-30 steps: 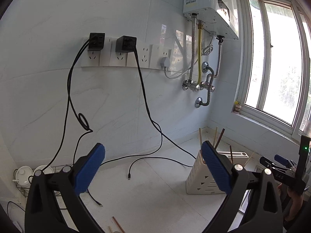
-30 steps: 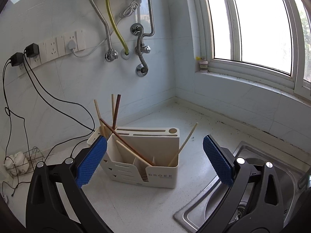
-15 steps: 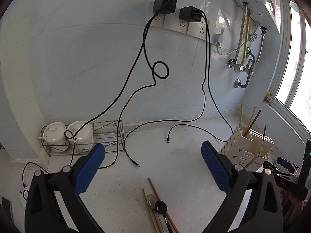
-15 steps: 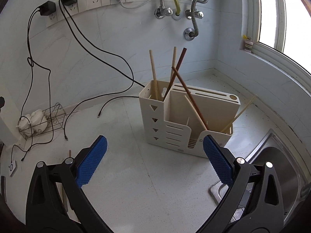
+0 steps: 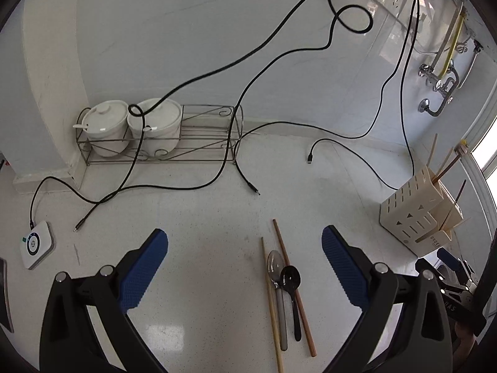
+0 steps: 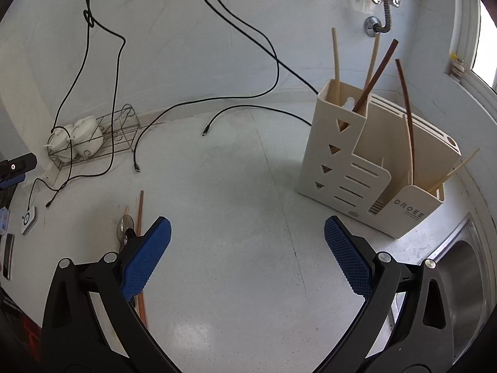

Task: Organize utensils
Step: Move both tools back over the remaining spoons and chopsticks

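On the white counter lie a metal spoon (image 5: 275, 267), a black spoon (image 5: 291, 283), a brown chopstick (image 5: 293, 286) and a light chopstick (image 5: 271, 304), side by side. My left gripper (image 5: 245, 264) is open and empty, above the counter just left of them. A cream utensil holder (image 6: 372, 168) with several chopsticks stands at the right; it also shows in the left wrist view (image 5: 419, 214). My right gripper (image 6: 247, 251) is open and empty, in front of the holder. The loose utensils (image 6: 130, 227) show partly behind its left finger.
Black cables (image 5: 236, 155) trail across the counter from wall sockets. A wire rack (image 5: 161, 143) with two white lidded pots (image 5: 108, 124) stands at the back wall. A small white device (image 5: 35, 244) lies far left. A steel sink (image 6: 459, 279) is at the right.
Both grippers have tilted down towards the counter. The loose spoons and chopsticks have come fully into the left view. Both grippers stay open.
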### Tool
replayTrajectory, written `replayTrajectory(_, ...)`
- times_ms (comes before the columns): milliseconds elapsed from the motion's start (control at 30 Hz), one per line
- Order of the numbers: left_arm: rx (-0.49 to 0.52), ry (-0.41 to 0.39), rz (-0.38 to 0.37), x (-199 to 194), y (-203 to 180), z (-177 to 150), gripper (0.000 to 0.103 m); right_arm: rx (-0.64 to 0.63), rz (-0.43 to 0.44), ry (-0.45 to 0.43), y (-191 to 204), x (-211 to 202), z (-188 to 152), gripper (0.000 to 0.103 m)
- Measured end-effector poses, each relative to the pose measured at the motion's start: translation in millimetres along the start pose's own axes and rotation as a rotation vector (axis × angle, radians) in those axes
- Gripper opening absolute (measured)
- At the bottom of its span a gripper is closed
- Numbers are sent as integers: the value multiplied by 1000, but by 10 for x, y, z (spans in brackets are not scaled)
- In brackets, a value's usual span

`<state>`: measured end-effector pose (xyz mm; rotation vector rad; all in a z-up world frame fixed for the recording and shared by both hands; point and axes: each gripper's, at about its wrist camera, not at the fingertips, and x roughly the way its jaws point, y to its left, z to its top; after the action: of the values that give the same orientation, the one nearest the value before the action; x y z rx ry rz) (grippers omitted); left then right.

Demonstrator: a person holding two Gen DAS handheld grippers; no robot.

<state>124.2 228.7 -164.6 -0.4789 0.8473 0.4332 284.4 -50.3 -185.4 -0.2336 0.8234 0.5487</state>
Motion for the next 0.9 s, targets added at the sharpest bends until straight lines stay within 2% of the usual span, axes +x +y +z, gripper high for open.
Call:
replayTrajectory(67,0,36,0,115,37,-67,98,-40,16,35,100,107,-57,92)
replayTrajectory(200,11,113,6,343,55,-219,98,-116,59,135,335,351,-188,78)
replayTrajectory(300,11,181,-4,521,69,-340,98,-157,88,199,488,507,-292,74)
replayTrajectory(467,-66,250,-50,711,191,-472,97,-262,107,267,761,674,-419,64)
replayTrajectory(700,-126,271,-59,778,326,-509,97,-338,176,344,1086,849,-518,63)
replayTrajectory(900,-141,279,-62,782,360,-533,97,-410,160,371,1324,971,-565,60)
